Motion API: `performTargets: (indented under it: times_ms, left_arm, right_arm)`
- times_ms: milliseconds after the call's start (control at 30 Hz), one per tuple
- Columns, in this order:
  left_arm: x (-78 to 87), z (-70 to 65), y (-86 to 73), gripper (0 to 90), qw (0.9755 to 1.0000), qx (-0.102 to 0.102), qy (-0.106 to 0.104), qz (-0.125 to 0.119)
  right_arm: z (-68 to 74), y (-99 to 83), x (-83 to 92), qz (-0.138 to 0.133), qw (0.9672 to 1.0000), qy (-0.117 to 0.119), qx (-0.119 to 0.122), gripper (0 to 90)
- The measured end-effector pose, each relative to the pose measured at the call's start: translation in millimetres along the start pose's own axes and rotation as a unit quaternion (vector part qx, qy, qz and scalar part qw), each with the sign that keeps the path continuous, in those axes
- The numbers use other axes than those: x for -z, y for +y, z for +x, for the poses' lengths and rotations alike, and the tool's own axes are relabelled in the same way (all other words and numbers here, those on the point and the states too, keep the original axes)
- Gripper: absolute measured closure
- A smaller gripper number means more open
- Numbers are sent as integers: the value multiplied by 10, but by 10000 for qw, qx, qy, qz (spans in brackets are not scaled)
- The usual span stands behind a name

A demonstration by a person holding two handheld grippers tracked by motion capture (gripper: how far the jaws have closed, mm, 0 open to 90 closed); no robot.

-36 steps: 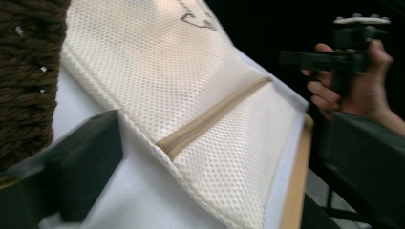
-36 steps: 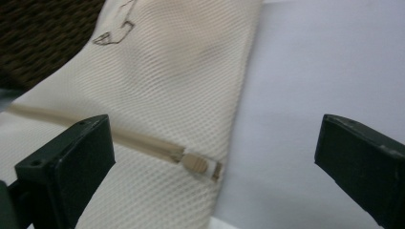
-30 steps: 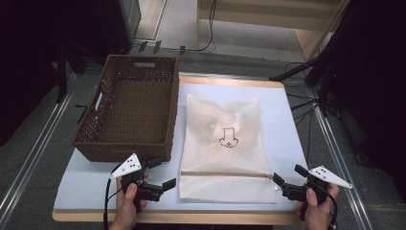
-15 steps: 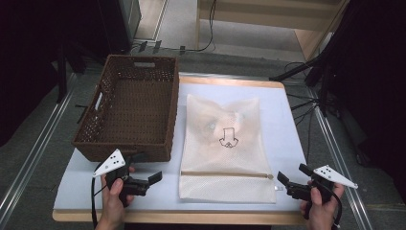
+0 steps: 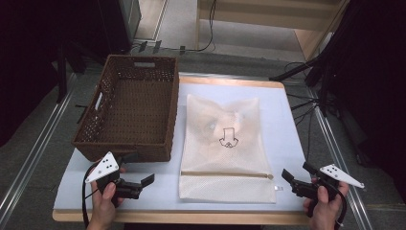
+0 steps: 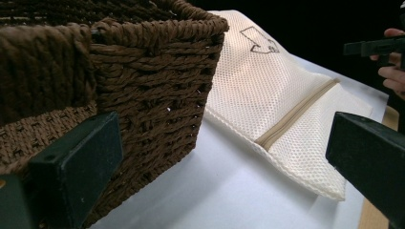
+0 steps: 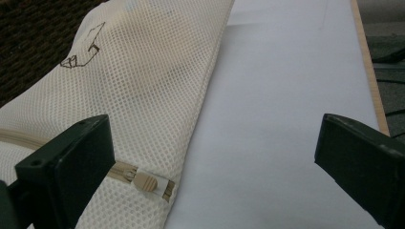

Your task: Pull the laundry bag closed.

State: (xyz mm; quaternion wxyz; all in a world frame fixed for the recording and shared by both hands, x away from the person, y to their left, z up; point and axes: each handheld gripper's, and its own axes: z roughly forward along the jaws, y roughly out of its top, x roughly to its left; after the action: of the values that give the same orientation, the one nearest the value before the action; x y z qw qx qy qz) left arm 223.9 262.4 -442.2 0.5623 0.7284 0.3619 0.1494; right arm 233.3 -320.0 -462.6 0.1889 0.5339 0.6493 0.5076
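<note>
Hiding its contents, mesh bag lies btwn 2 empty grippers, jaws wide apart.

The high view was soft and grainy, its surroundings sunk in darkness while the table was evenly lit from above. A weak shadow lay beside the left gripper. In both gripper views the near jaws were blurred.
</note>
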Motion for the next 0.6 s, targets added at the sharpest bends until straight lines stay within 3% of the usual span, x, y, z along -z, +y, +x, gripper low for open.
performTargets:
  times_ms: [333, 600]
  left_arm:
    - [235, 116, -28, 0, 9994, 244, 120, -230]
    - [459, 251, -68, 0, 9982, 354, 278, -394]
  right_arm:
    - [-3, 26, -93, 14, 10000, 48, 6, 0]
    - [-91, 66, -49, -181, 9998, 55, 23, 0]
